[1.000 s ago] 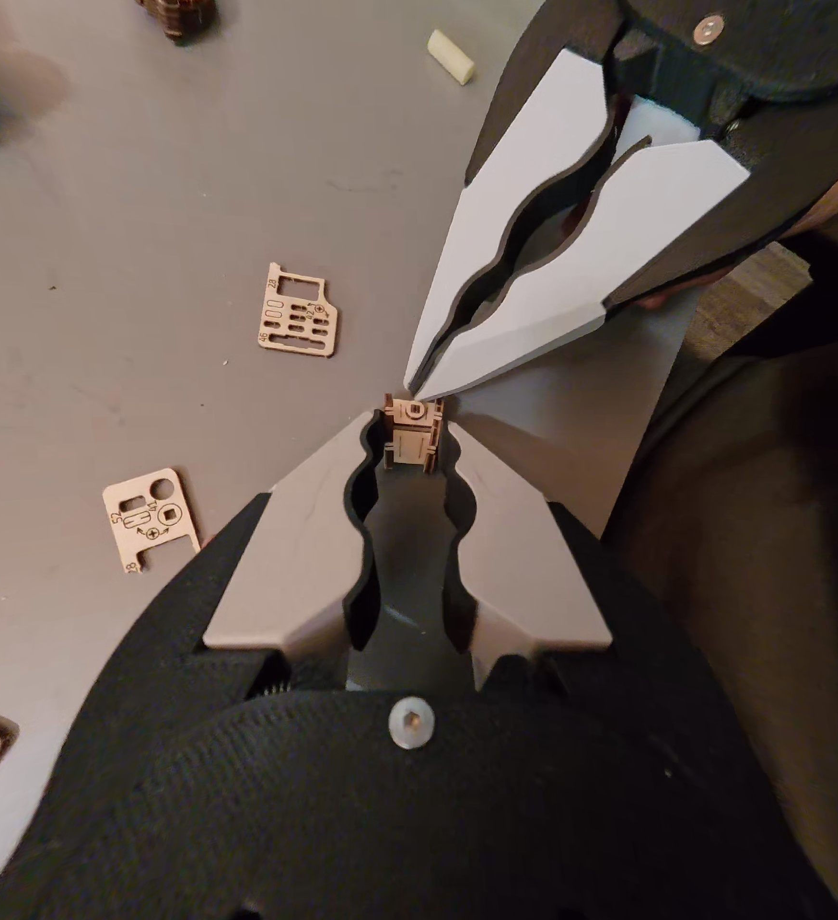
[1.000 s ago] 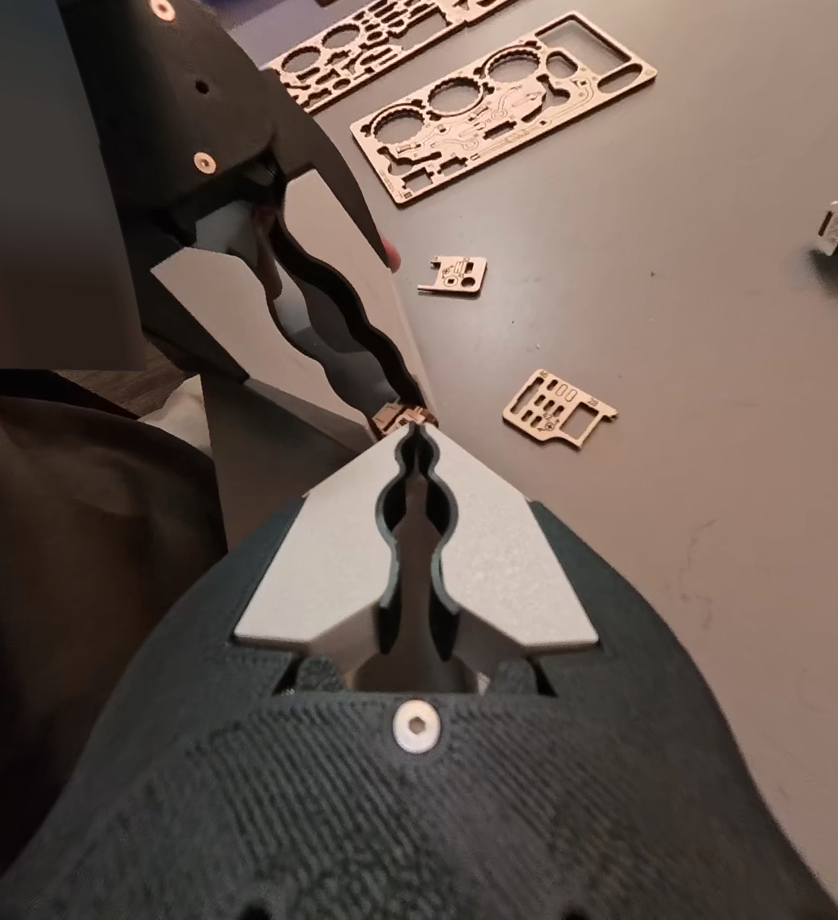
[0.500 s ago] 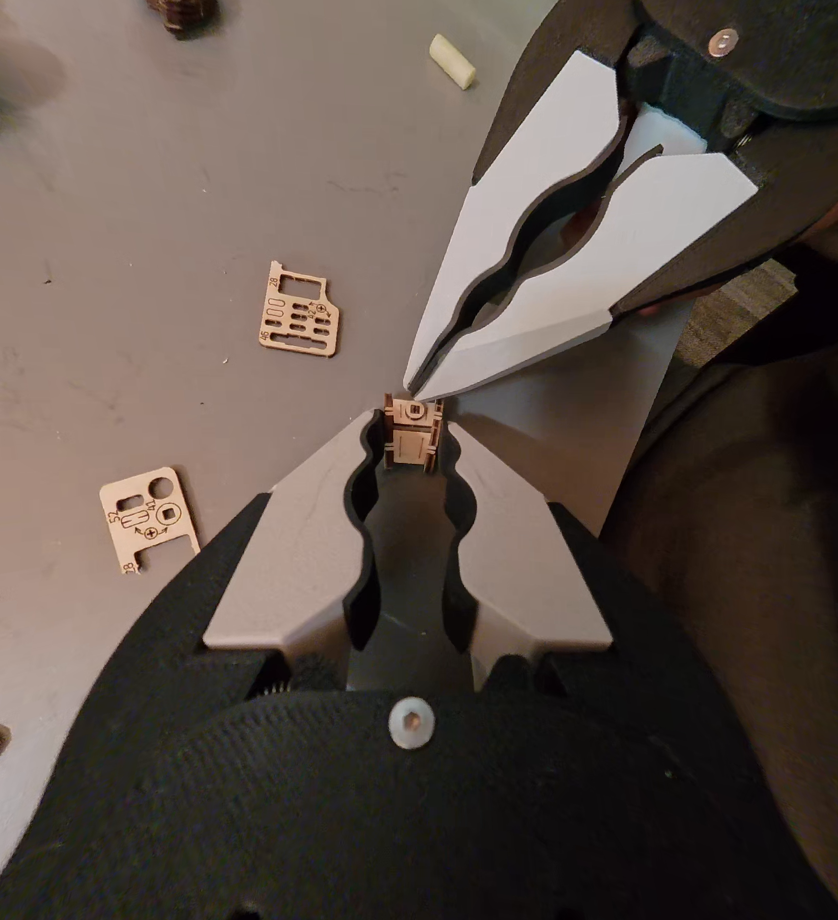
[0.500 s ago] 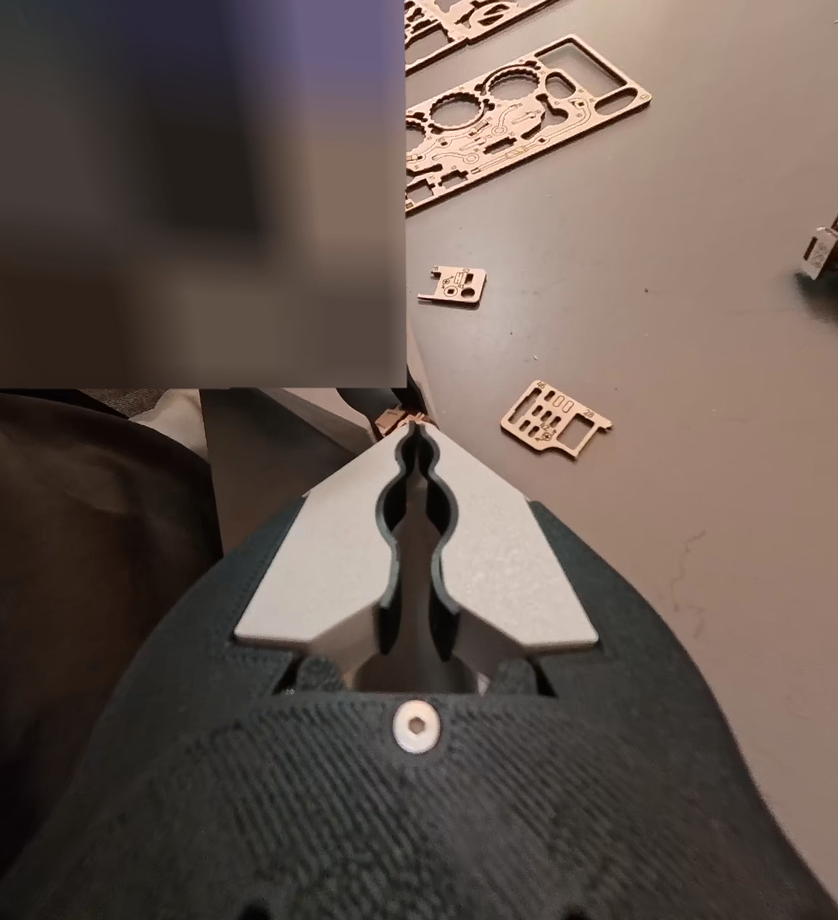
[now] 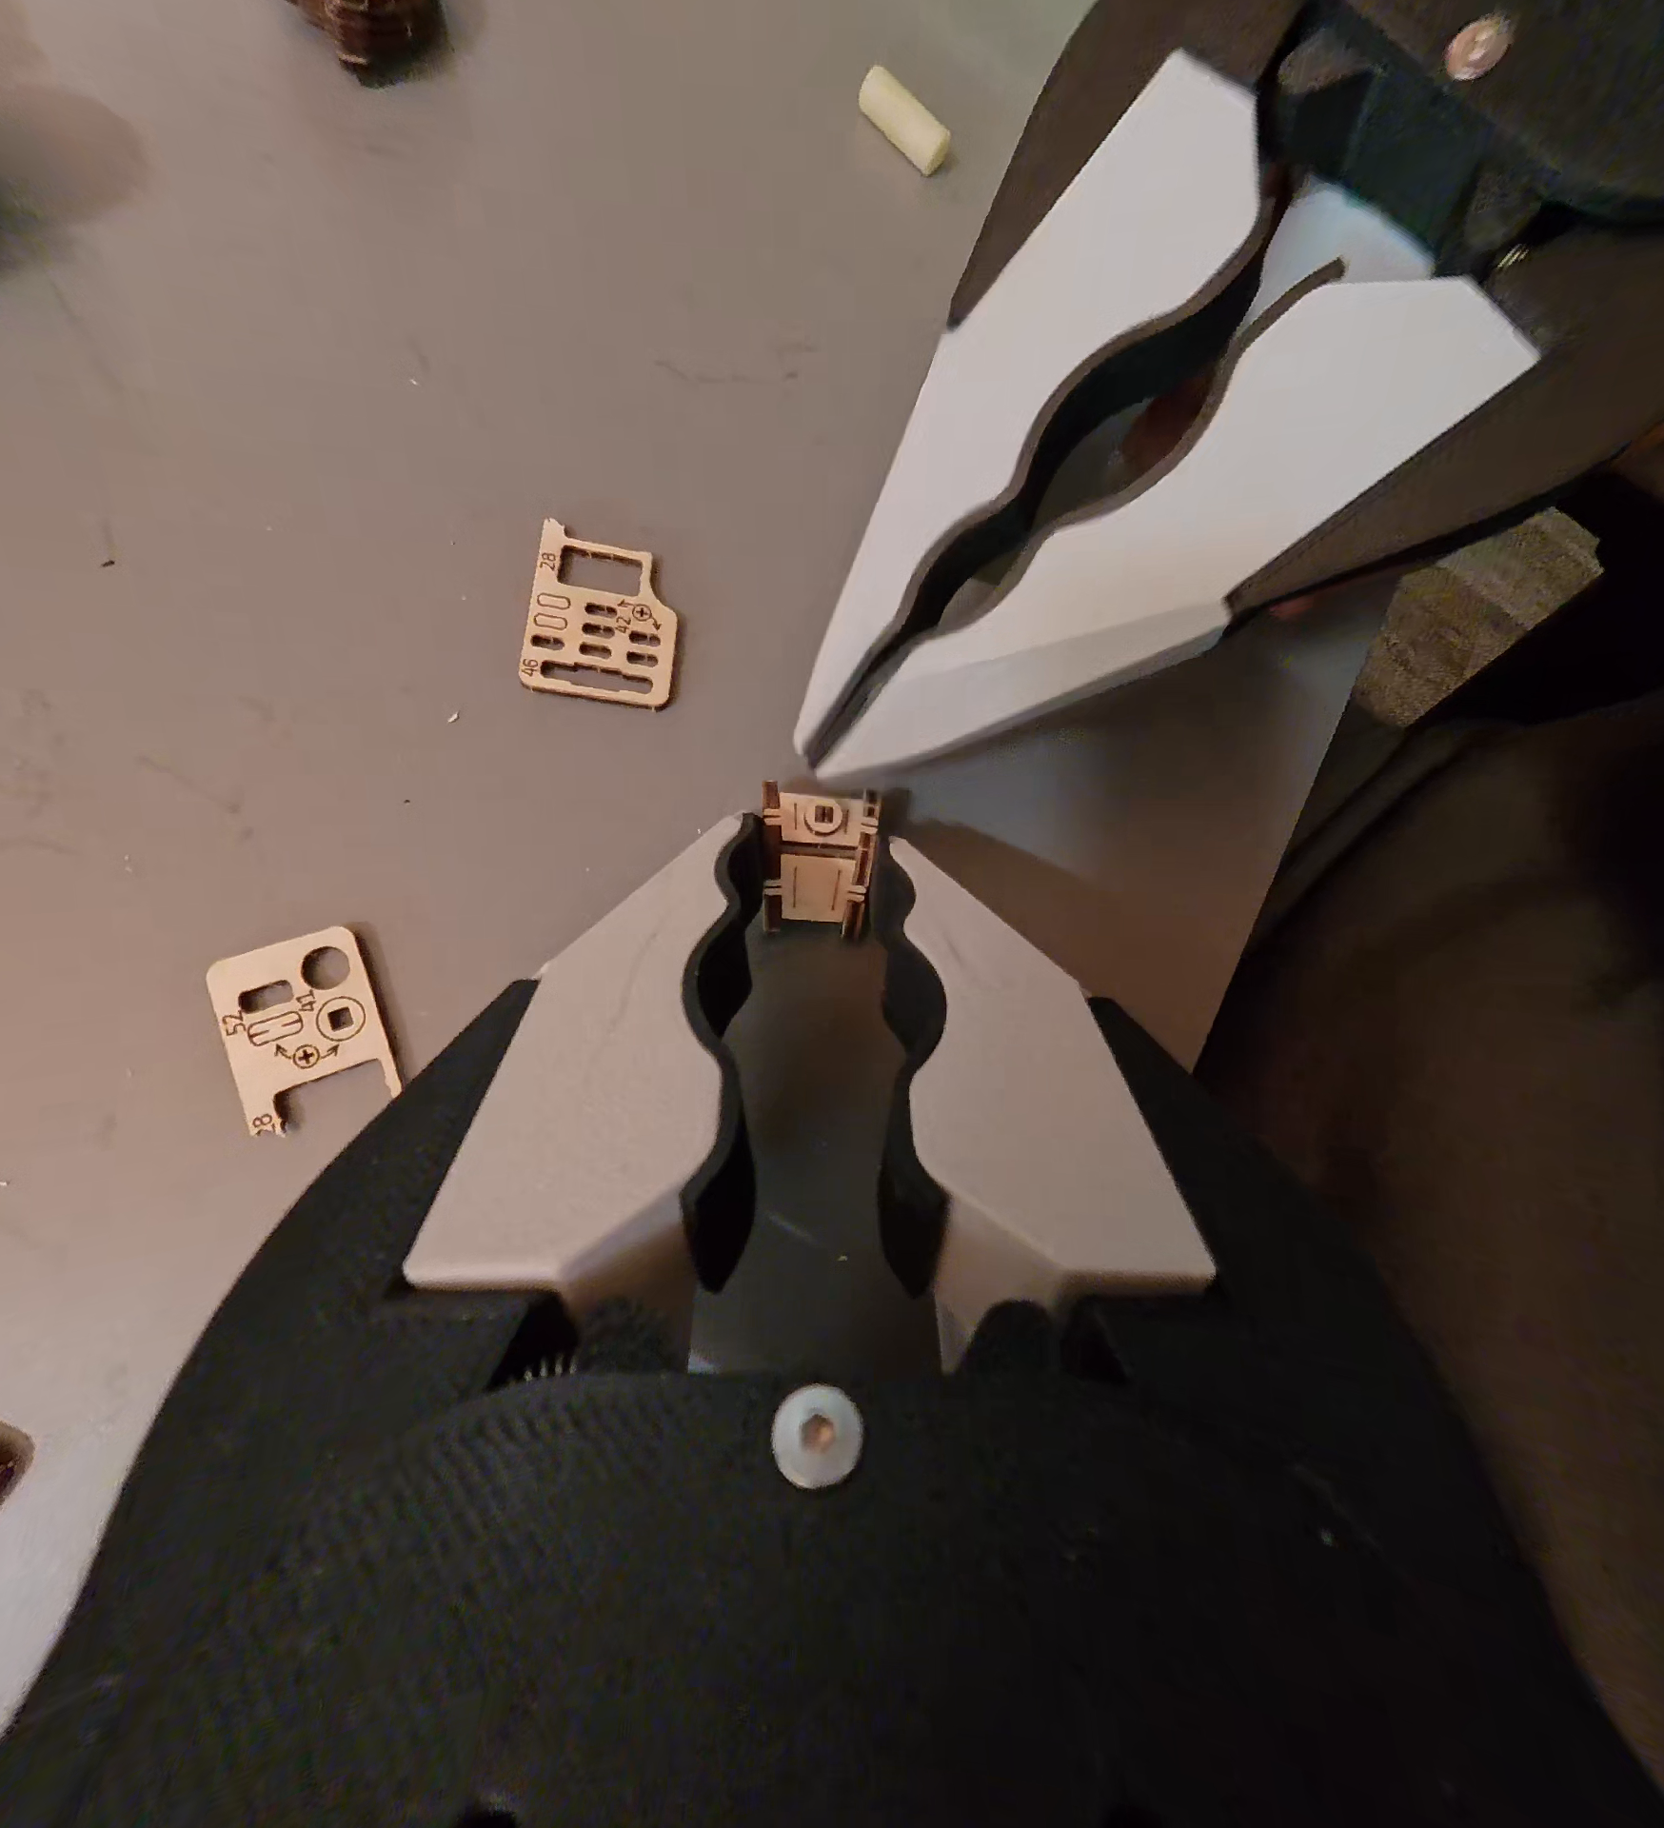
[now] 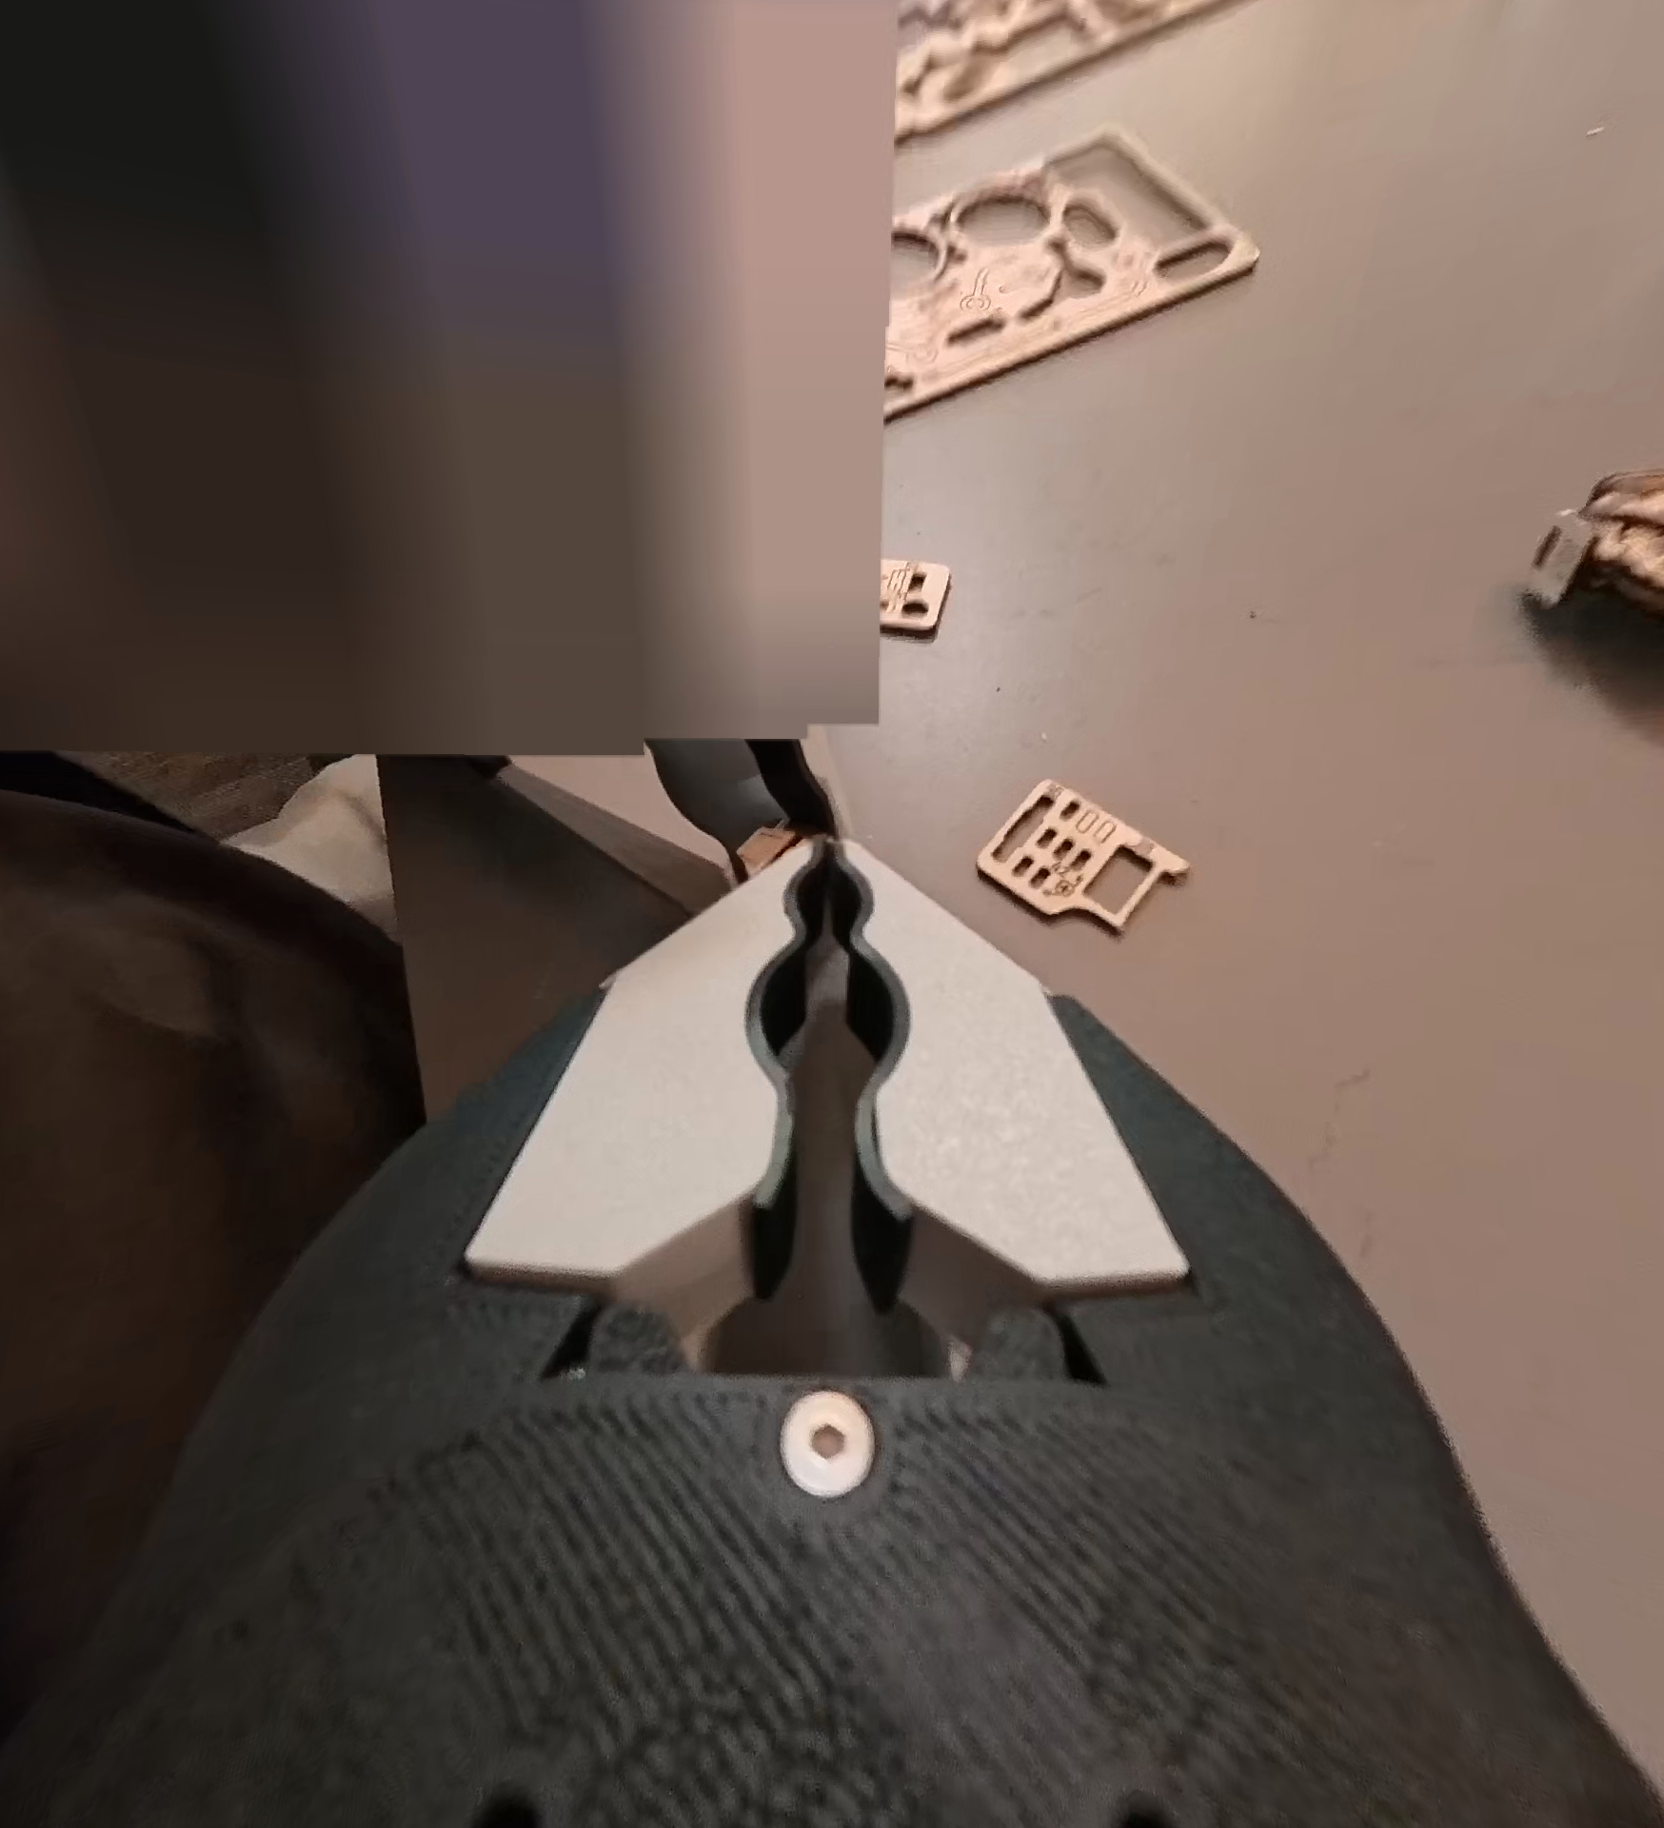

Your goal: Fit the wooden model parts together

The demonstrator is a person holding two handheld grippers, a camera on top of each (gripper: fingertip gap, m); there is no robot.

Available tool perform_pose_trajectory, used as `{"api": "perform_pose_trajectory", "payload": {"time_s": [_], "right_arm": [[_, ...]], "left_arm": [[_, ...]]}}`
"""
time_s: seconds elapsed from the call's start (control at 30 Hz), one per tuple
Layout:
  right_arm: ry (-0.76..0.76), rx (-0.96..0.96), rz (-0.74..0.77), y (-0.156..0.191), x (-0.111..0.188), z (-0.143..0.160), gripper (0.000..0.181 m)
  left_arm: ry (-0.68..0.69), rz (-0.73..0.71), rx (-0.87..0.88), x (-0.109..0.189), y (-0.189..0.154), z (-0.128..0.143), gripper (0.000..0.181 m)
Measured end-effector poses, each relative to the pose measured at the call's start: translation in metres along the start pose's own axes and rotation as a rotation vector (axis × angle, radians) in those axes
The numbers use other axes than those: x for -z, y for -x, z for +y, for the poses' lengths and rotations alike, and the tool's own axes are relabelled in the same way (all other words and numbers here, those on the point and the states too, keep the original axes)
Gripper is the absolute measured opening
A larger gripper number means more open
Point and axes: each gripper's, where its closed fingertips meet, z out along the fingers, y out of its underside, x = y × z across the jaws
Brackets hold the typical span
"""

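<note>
My left gripper (image 5: pixel 818 849) is shut on a small box-like wooden assembly (image 5: pixel 820 885), held at its fingertips above the grey table (image 5: pixel 314 396). My right gripper (image 5: pixel 808 757) comes in from the upper right, shut and empty. Its tips sit just above the top edge of the assembly, about touching it. In the right wrist view my right gripper (image 6: pixel 823 859) is shut, and the assembly (image 6: pixel 767 846) shows just left of its tips. A blur patch hides most of the left gripper there.
A flat slotted wooden part (image 5: pixel 601 623) (image 6: pixel 1080 856) and a flat part with a round hole (image 5: pixel 299 1029) lie on the table. A white peg (image 5: pixel 902 107), punched-out wooden sheets (image 6: pixel 1056 267) and a dark built model (image 6: pixel 1659 554) lie farther off. The person's dark clothing (image 5: pixel 1501 1088) is at the right. Both grippers' tips are close together, under 4 cm apart.
My right gripper has shifted slightly at the top of the assembly, staying shut. My left gripper keeps holding the assembly in the same place.
</note>
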Motion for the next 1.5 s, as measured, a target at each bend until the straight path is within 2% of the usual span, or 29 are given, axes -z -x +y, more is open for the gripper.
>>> {"api": "perform_pose_trajectory", "payload": {"time_s": [0.1, 0.2, 0.37, 0.5, 0.63, 0.77, 0.93, 1.1, 1.3, 1.5], "right_arm": [[-0.083, 0.013, -0.02, 0.005, 0.006, -0.016, 0.0], [0.026, 0.041, -0.015, 0.007, -0.005, 0.003, 0.0], [-0.114, 0.087, 0.008, 0.007, 0.01, -0.026, 0.0], [0.039, 0.143, 0.015, 0.008, -0.008, 0.002, 0.0], [-0.082, 0.165, 0.027, 0.01, 0.004, -0.023, 0.0], [0.05, 0.167, 0.014, 0.009, -0.01, 0.002, 0.0], [-0.086, 0.163, 0.034, 0.008, 0.005, -0.026, 0.0], [0.068, 0.184, 0.034, 0.008, -0.011, 0.003, 0.0], [-0.042, 0.159, 0.049, 0.003, 0.004, -0.018, 0.0], [0.051, 0.095, -0.003, 0.004, -0.004, 0.003, 0.0]], "left_arm": [[0.0, 0.0, 0.0, 0.0, 0.0, 0.0, 0.02], [0.0, 0.0, 0.0, 0.0, 0.0, 0.0, 0.02], [-0.001, -0.002, 0.004, 0.0, 0.001, 0.0, 0.021], [0.002, -0.003, 0.004, 0.0, 0.001, 0.001, 0.021], [-0.001, -0.004, 0.005, 0.0, 0.001, 0.001, 0.021], [0.003, -0.003, 0.008, 0.0, 0.001, 0.001, 0.021], [-0.001, -0.003, 0.01, 0.001, 0.001, 0.001, 0.02], [0.003, -0.006, 0.006, 0.0, 0.001, 0.002, 0.021], [0.0, -0.006, 0.008, 0.001, 0.001, 0.001, 0.021], [-0.002, -0.011, 0.007, 0.001, 0.002, 0.001, 0.021]]}}
